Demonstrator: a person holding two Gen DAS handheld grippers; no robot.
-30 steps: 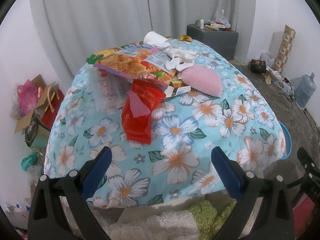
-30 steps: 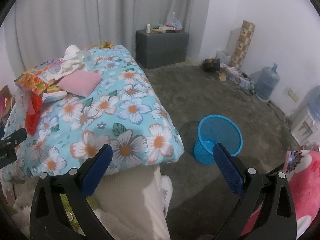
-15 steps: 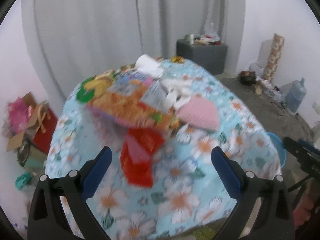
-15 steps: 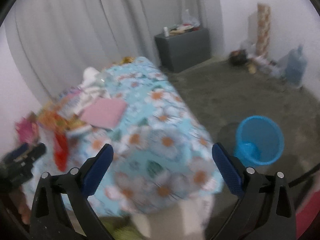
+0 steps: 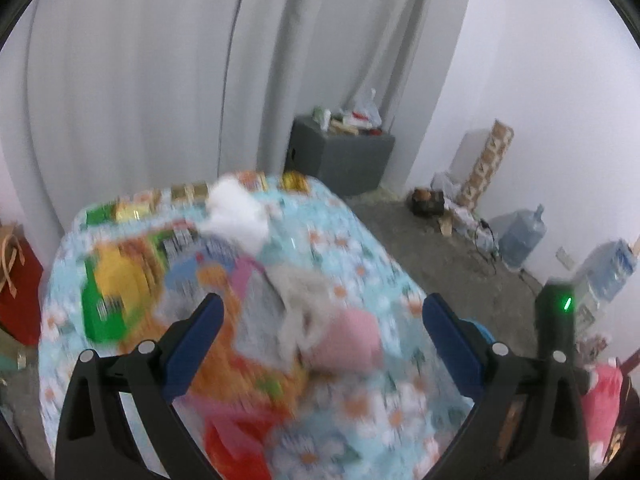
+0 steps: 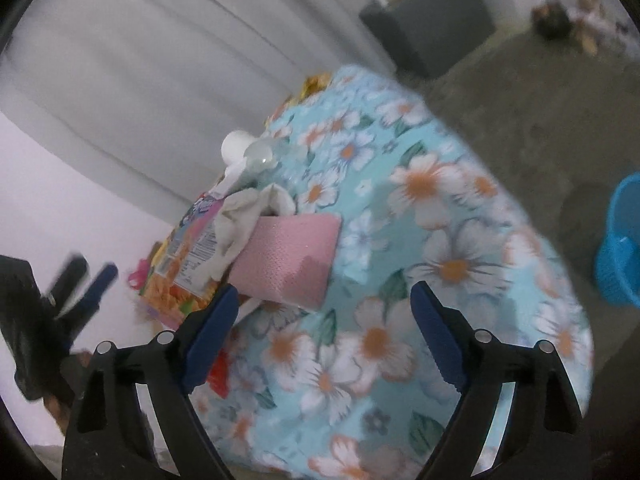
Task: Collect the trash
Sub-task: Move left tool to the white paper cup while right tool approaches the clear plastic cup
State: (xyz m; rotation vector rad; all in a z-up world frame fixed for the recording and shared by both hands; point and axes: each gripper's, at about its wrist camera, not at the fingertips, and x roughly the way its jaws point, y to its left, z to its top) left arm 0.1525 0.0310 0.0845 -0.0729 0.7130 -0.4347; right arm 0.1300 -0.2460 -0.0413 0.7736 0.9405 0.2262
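- Right gripper (image 6: 322,312): jaws wide, just been closing a little, nothing between them; it hangs over the floral cloth (image 6: 452,240).
- Trash pile (image 6: 208,236) lies on the cloth, ahead and left of that gripper; a pink pad (image 6: 292,252) sits just beyond its left finger.
- Left gripper (image 5: 318,330): jaws wide, empty, above the pile (image 5: 168,276).
- Blue bin (image 6: 622,248) stands on the floor, well right.

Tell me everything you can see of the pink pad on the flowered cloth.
The pink pad is a flat, roughly rectangular piece with a fine dotted texture, soft-looking like sponge or cloth. It lies flat on the flowered cloth, its near corner darker, perhaps shadow or damp. A crumpled whitish rag overlaps its far-left edge, with a snack wrapper beside that. Neither tool touches it.
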